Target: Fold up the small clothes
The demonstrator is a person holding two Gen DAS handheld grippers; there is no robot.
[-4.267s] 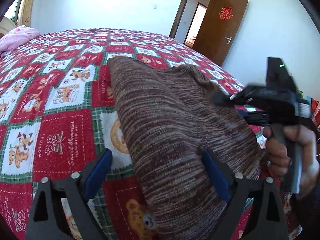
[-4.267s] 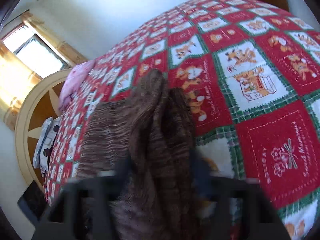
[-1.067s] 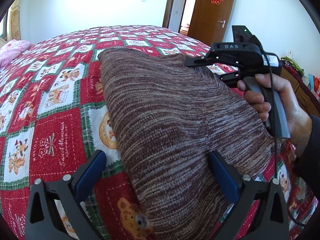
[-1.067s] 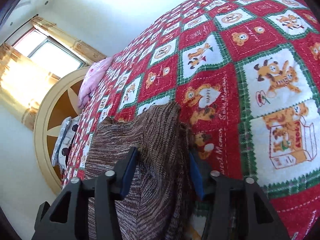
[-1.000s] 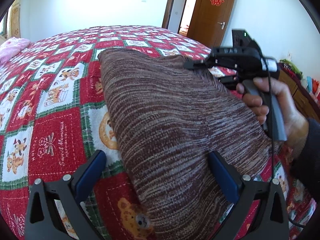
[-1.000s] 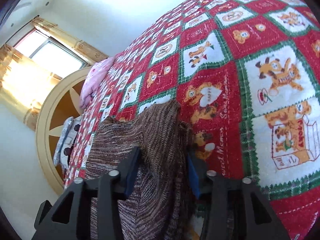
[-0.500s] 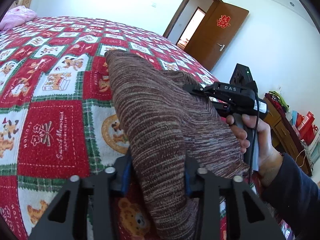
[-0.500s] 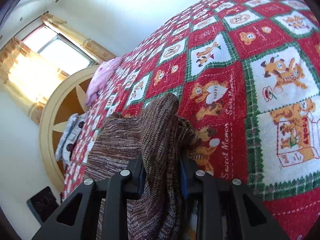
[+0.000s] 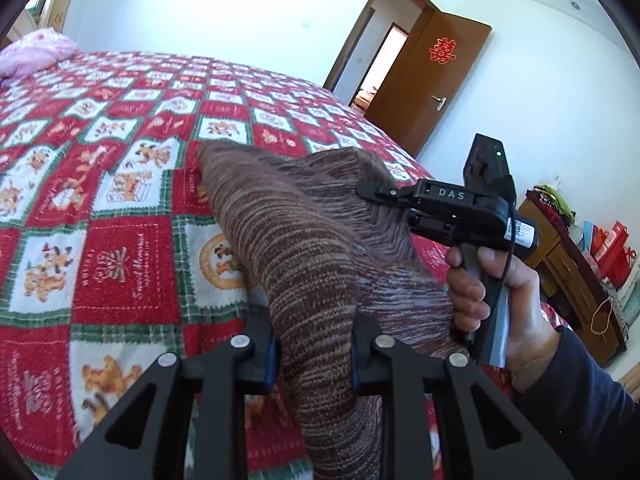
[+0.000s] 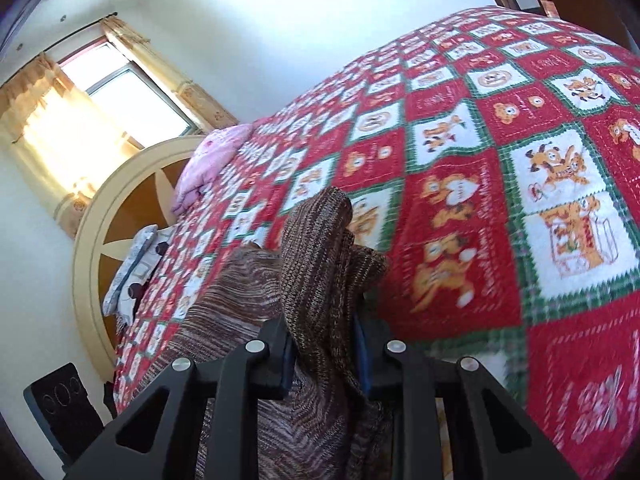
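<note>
The left gripper pinches a fold of the brown striped knit sweater above the red teddy-bear bedspread. The right gripper clamps another bunched edge; its fingertips are buried in knit, and the sweater's lower part runs out of frame.

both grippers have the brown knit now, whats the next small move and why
Probably lift and carry the pinched edge across the bedspread to fold it over: both the left gripper and right gripper are shut on the brown knit garment, bunched and partly raised.
</note>
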